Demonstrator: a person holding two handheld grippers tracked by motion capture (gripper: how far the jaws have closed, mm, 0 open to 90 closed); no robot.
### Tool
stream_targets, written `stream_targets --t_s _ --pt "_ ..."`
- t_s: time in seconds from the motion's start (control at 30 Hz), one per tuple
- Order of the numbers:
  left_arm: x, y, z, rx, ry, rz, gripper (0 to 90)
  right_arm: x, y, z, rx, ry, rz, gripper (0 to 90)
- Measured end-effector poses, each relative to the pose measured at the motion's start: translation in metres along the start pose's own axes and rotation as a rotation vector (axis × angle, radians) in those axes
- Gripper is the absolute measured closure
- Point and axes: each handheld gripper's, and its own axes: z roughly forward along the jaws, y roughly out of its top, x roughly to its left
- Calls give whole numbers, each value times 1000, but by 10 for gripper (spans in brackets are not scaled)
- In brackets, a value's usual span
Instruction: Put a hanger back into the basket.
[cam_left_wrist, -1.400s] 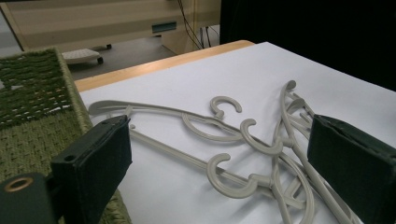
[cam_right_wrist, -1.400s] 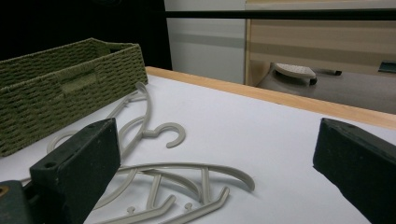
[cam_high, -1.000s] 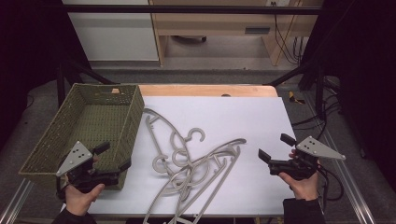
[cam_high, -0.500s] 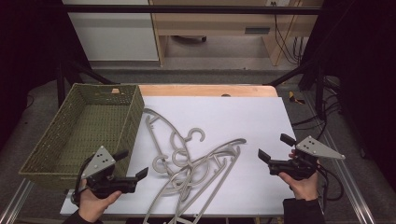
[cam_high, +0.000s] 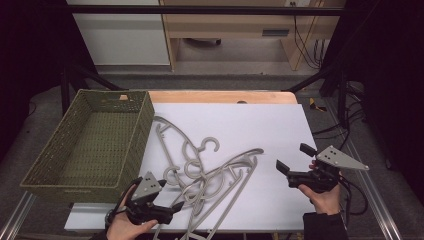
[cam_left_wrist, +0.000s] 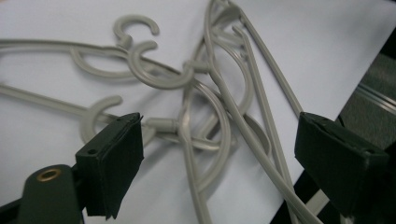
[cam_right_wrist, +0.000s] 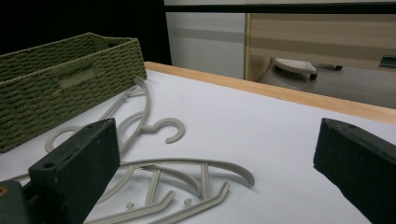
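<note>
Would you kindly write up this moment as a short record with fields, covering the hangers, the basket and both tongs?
work in hand: picking from a tangle of grey plastic hangers
hangers: several, overlapping, flat on the white table
basket: green woven, at the table's left edge, nothing visible inside
left tongs: at the near end of the pile, jaws wide but just closing a little, hanger bars seen between them in the left gripper view, pads not pressing
right tongs: open, holding nothing, off to the right of the pile
</note>
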Motion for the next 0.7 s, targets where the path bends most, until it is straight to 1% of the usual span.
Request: stream_targets --t_s 0.03,0.07,0.13,0.17,0.2,0.33,0.4,0.43,0.47,0.5,0.57,0.6,0.67,0.7 --pt "-6 -1 6 30 -16 7 174 0 0 0 0 1 0 8" --pt "-6 -1 6 30 -16 7 187 0 0 0 0 1 0 8" --pt "-11 -3 12 58 -25 18 200 0 0 0 1 1 2 8" --pt "-15 -4 17 75 -38 18 217 0 0 1 -1 1 5 8" --pt "-15 -4 17 75 -38 18 224 0 0 1 -1 1 5 8" --pt "-22 -7 25 113 -53 15 238 1 0 1 3 3 2 8" --pt "-24 -9 29 131 -68 11 251 1 0 2 5 3 5 8" --pt "-25 -10 31 137 -75 11 277 1 0 2 5 3 5 8" --pt "-27 -12 35 159 -88 14 292 1 0 2 6 4 5 7" --pt "-27 -12 35 159 -88 14 303 1 0 2 6 4 5 7" --pt "-29 -14 39 180 -94 13 318 1 0 2 6 4 6 7" --pt "-30 -15 42 194 -101 13 340 1 0 2 6 3 7 8" --pt "-32 -17 46 209 -100 11 372 1 0 2 7 4 6 8" --pt "-32 -18 50 228 -105 0 408 1 -1 2 12 3 5 8"
